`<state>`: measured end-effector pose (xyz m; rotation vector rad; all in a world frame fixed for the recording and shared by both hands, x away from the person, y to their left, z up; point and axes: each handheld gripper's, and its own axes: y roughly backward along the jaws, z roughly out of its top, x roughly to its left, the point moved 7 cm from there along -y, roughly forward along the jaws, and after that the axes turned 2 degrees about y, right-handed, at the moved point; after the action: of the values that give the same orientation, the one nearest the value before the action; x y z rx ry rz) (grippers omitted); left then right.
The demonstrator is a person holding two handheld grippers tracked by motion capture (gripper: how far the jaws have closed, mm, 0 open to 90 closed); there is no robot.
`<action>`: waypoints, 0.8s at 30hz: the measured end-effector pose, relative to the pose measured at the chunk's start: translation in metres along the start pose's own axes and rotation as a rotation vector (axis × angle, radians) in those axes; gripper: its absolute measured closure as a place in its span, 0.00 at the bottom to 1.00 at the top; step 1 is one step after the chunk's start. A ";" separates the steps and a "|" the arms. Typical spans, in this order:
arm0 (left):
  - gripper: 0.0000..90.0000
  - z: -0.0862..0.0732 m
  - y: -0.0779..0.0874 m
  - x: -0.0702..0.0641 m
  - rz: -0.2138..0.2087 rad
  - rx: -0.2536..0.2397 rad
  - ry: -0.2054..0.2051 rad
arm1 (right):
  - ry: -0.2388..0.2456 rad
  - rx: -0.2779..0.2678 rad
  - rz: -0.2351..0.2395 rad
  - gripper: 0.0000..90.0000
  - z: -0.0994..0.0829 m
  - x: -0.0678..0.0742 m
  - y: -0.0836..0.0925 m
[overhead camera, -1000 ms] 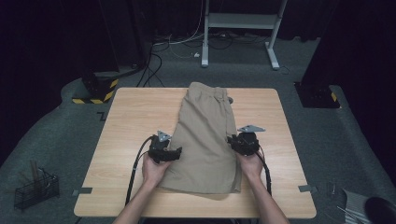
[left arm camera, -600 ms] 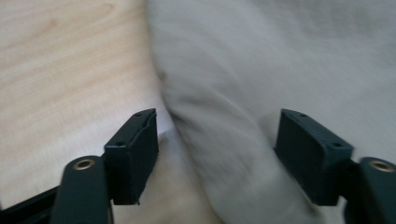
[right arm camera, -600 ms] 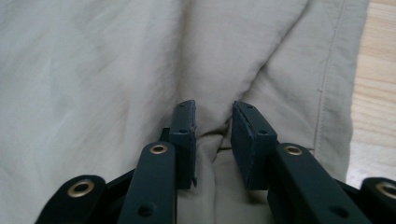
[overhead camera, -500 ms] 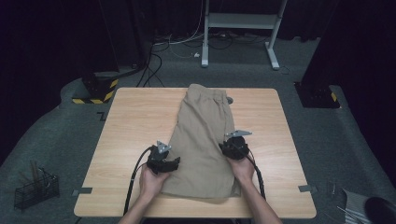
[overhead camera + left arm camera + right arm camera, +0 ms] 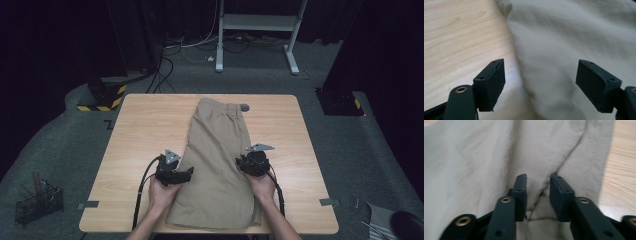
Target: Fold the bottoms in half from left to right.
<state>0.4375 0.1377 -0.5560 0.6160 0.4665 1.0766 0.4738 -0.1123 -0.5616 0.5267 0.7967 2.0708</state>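
Lying folded on the table [image 5: 135, 130], the khaki shorts [image 5: 220, 150] sit between two grippers: the left gripper [image 5: 540, 82] has just spread wide over the hem edge (nothing pinched), the right gripper [image 5: 537, 195] has been narrowing around a raised fold.

A light wooden table [image 5: 135, 125] with rounded corners – a pair of khaki shorts [image 5: 220, 150] lies flat along its middle, waistband at the far edge.

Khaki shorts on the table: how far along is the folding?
Done: the shorts lie folded lengthwise, legs stacked, on the table. In hand: the right gripper has been closing around a fabric ridge; the left gripper stands open at the left edge. Left: any crosswise fold.
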 end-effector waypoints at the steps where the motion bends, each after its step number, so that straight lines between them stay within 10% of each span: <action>1: 0.26 -0.001 -0.005 0.002 0.007 0.011 0.005 | 0.004 0.010 -0.005 0.86 0.000 0.000 -0.004; 12: 0.26 -0.008 -0.013 0.008 0.019 0.039 0.026 | 0.018 -0.055 -0.083 0.99 0.011 -0.021 0.018; 18: 0.25 -0.008 -0.013 0.005 0.018 0.036 0.023 | 0.032 0.021 -0.146 0.99 0.005 -0.046 0.013; 24: 0.26 -0.008 -0.009 0.004 0.012 0.038 0.003 | -0.006 -0.021 -0.106 0.79 0.001 -0.038 0.018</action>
<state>0.4403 0.1403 -0.5686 0.6517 0.4873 1.0819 0.4853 -0.1511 -0.5515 0.4691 0.7821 1.9768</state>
